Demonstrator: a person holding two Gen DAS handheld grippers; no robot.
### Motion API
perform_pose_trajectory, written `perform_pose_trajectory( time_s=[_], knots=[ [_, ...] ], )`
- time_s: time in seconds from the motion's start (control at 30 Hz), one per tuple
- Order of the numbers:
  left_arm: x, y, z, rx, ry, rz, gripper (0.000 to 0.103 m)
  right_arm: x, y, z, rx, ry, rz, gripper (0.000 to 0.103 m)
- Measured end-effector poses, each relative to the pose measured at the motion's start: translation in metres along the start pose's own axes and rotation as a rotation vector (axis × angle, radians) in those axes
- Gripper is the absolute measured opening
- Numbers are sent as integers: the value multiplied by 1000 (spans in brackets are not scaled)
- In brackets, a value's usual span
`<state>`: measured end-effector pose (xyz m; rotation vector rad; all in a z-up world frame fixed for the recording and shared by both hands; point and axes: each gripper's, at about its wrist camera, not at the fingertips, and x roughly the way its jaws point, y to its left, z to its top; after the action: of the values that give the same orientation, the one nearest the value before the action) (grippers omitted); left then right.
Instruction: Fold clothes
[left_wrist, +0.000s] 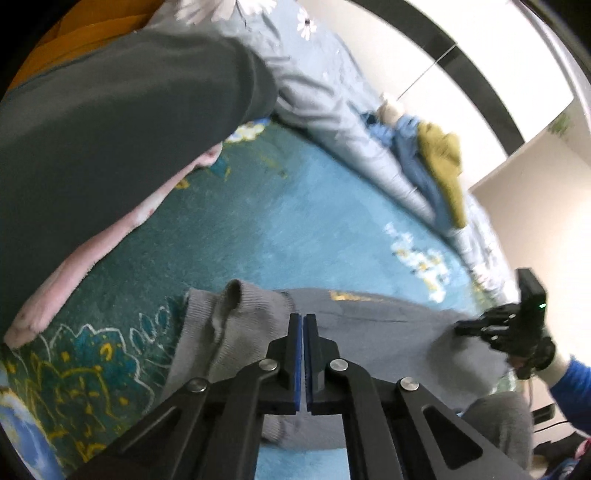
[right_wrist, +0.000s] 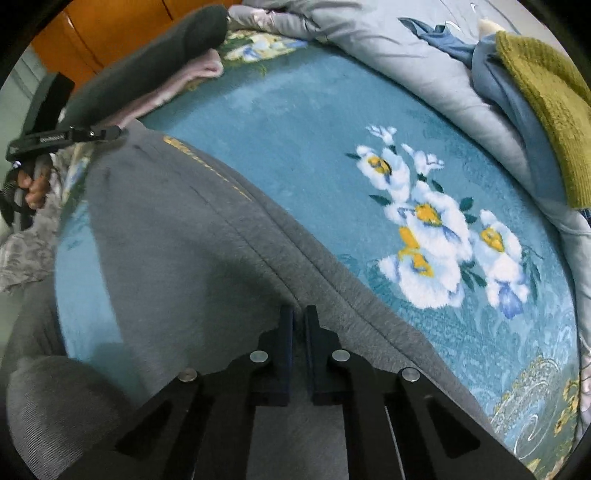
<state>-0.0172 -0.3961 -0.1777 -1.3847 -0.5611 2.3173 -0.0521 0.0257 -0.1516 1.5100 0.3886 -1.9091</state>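
A grey sweatshirt (left_wrist: 369, 332) with a yellow print lies stretched on a blue floral blanket (left_wrist: 280, 221). It also shows in the right wrist view (right_wrist: 177, 240). My left gripper (left_wrist: 303, 316) is shut over the garment beside a ribbed cuff (left_wrist: 240, 299); whether cloth is pinched between the pads is hidden. My right gripper (right_wrist: 299, 310) has its jaws nearly closed over the grey cloth near a seam. The right gripper also shows in the left wrist view (left_wrist: 491, 328), at the garment's far end. The left gripper shows in the right wrist view (right_wrist: 70, 134).
A folded dark grey garment (left_wrist: 110, 129) lies on a pink one (left_wrist: 85, 254) at the left. A grey quilt (right_wrist: 388, 48) with blue clothes (right_wrist: 495, 74) and an olive knit (right_wrist: 546, 103) borders the blanket (right_wrist: 295, 122). An orange wardrobe (right_wrist: 122, 29) stands behind.
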Motion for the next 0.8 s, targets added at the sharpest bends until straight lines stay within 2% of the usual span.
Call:
perform_pose_trajectory(
  time_s=[0.13,0.2,0.23,0.27,0.33,0.37,0.43,0.53,0.73,0.8],
  knots=[
    [-8,-4,1,46,-7,100,3,-11,1,-1,-5,-19,3,4],
    [-3,-1,5,46,7,123,5,-11,-2,3,15,-27,5,4],
    [0,0,7,46,14,134,11,-11,-1,5,24,-30,7,4],
    [2,2,9,45,21,145,24,-10,0,6,30,-31,5,4],
    [11,6,12,40,38,158,40,-11,1,10,28,-28,1,4],
    [14,9,13,37,46,163,43,-10,2,11,24,-25,0,4],
    [22,15,14,30,63,173,44,-10,3,12,21,-20,-3,4],
    [26,19,13,24,72,145,44,-5,4,14,23,-13,-6,4],
    [32,8,9,110,112,144,41,4,6,14,32,4,-13,4],
    [34,2,8,144,121,162,33,5,6,14,36,7,-15,4]
  ],
)
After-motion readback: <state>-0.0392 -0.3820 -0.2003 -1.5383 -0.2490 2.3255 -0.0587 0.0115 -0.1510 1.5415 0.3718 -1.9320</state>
